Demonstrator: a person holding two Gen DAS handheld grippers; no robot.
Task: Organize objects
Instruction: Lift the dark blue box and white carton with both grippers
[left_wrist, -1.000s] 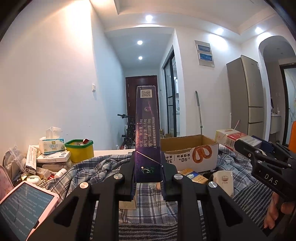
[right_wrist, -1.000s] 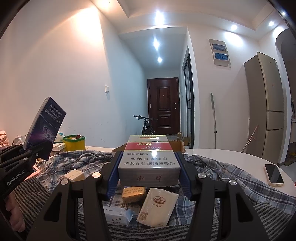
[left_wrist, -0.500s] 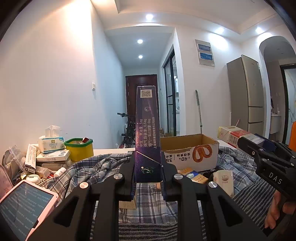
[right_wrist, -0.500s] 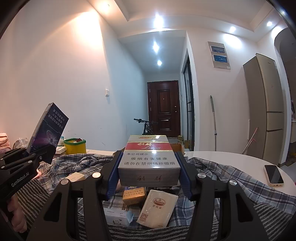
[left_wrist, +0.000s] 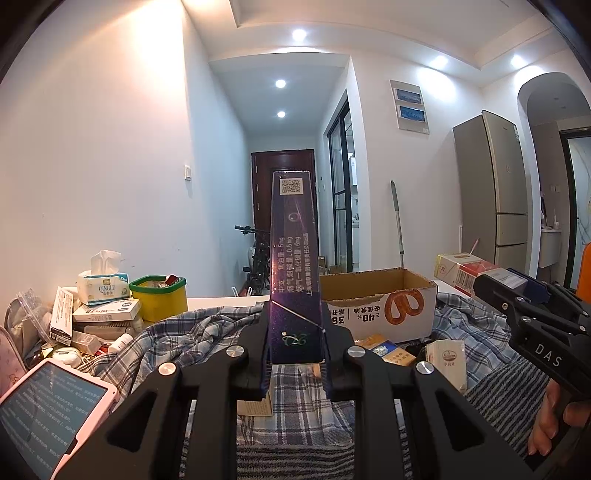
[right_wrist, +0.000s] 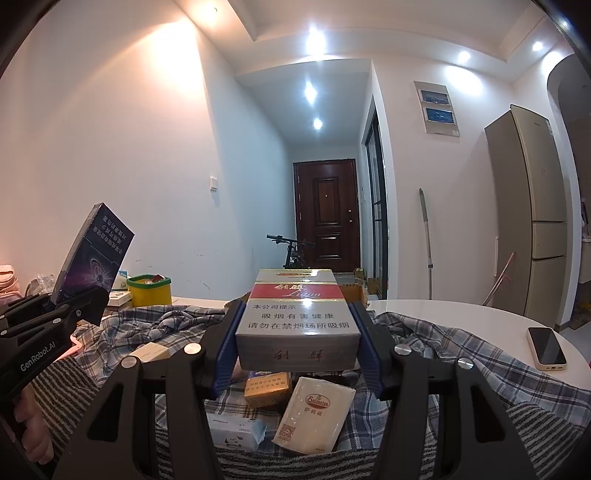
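Observation:
My left gripper (left_wrist: 295, 343) is shut on a tall dark purple box (left_wrist: 294, 266) that stands upright above the plaid cloth (left_wrist: 192, 336); the same purple box (right_wrist: 92, 258) shows tilted at the left of the right wrist view. My right gripper (right_wrist: 297, 339) is shut on a wide grey, red and white carton (right_wrist: 298, 317), held flat between blue pads. That carton (left_wrist: 465, 269) also appears at the right edge of the left wrist view. An open cardboard box (left_wrist: 376, 302) with a pretzel print sits behind both.
Small packets lie on the cloth: a cream pack (right_wrist: 314, 413), a gold pack (right_wrist: 267, 387), a white-blue pack (right_wrist: 236, 430). A yellow tub (left_wrist: 159, 297), tissue box (left_wrist: 103, 288) and stacked boxes crowd the left. A pink tablet (left_wrist: 48, 413) lies near left; a phone (right_wrist: 546, 349) at right.

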